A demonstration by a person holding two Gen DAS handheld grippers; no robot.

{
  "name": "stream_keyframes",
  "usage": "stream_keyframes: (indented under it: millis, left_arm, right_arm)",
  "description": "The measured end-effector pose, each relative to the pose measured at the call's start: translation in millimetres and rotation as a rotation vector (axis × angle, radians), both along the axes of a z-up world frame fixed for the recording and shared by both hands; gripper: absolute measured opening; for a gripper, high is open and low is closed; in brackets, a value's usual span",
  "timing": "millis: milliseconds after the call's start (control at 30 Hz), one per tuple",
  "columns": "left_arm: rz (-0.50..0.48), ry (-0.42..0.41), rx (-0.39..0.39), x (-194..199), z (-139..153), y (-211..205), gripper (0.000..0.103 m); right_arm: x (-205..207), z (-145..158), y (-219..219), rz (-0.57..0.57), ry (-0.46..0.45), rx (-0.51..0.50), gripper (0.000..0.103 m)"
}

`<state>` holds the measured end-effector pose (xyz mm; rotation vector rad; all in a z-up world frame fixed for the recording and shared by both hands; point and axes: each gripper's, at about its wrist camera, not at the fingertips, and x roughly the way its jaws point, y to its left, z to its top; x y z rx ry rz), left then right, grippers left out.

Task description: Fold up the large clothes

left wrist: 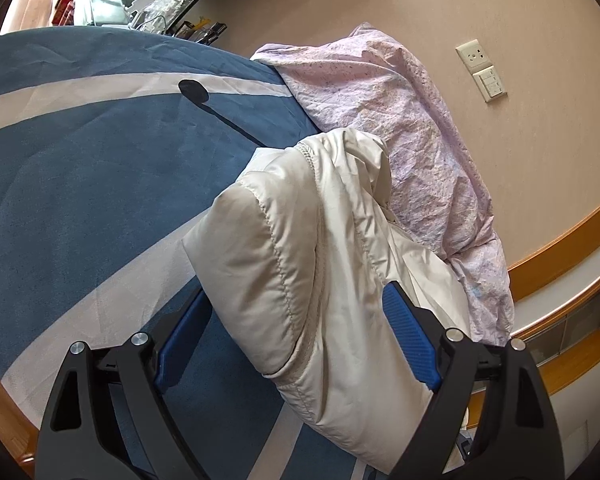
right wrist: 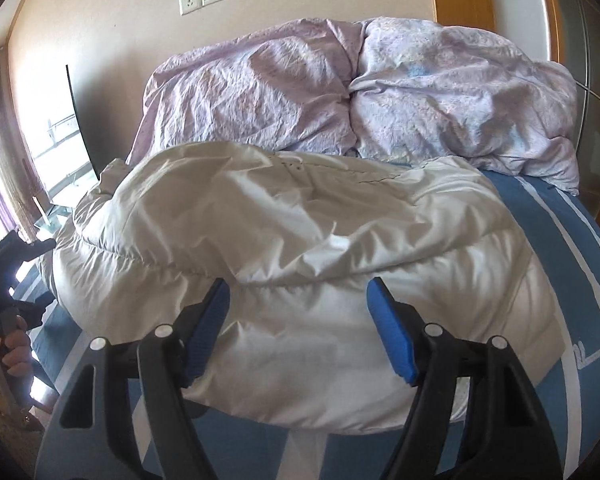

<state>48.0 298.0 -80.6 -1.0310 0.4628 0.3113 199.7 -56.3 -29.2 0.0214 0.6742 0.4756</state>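
Both tongs stand released. In the left wrist view the left tongs point(left wrist: 296, 340) straddle the cream padded jacket point(left wrist: 300, 248) at lower centre, pads apparently clear of it. The right tongs point(right wrist: 298, 328) hang before the same jacket, bundled mid-frame on the blue striped bed point(right wrist: 572, 280). It looks mostly folded; tidying may remain. A lilac duvet point(right wrist: 340, 100) lies beyond.

no readable text, white squiggle on bedsheet point(right wrist: 592, 356) illegible

Cream jacket point(right wrist: 284, 248) on blue sheet point(left wrist: 80, 184)
Sheet blue with white stripes — behind the jacket, a pale lilac speckled duvet point(right wrist: 340, 96).
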Motion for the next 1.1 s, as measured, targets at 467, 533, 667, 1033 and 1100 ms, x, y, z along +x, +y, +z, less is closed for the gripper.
stream_keyframes:
  millis: [467,533,667,1033,1100]
  left_arm:
    - [0.011,-0.026,-0.027,2,-4,5,0.080]
    - [0.014,-0.029,-0.026,2,-5,6,0.078]
    - [0.016,-0.028,-0.022,2,-5,6,0.078]
    - [0.026,-0.025,-0.016,8,-6,5,0.069]
    - [0.027,-0.026,-0.019,9,-7,5,0.069]
  right_arm:
    - [20,-29,22,-0.010,0.086,-0.046,0.072]
    - [22,-31,24,-0.016,0.095,-0.050,0.072]
    - [21,-30,26,-0.039,0.092,-0.044,0.073]
    - [22,-40,42,-0.047,0.092,-0.139,0.073]
    - [23,-40,40,-0.042,0.099,-0.128,0.073]
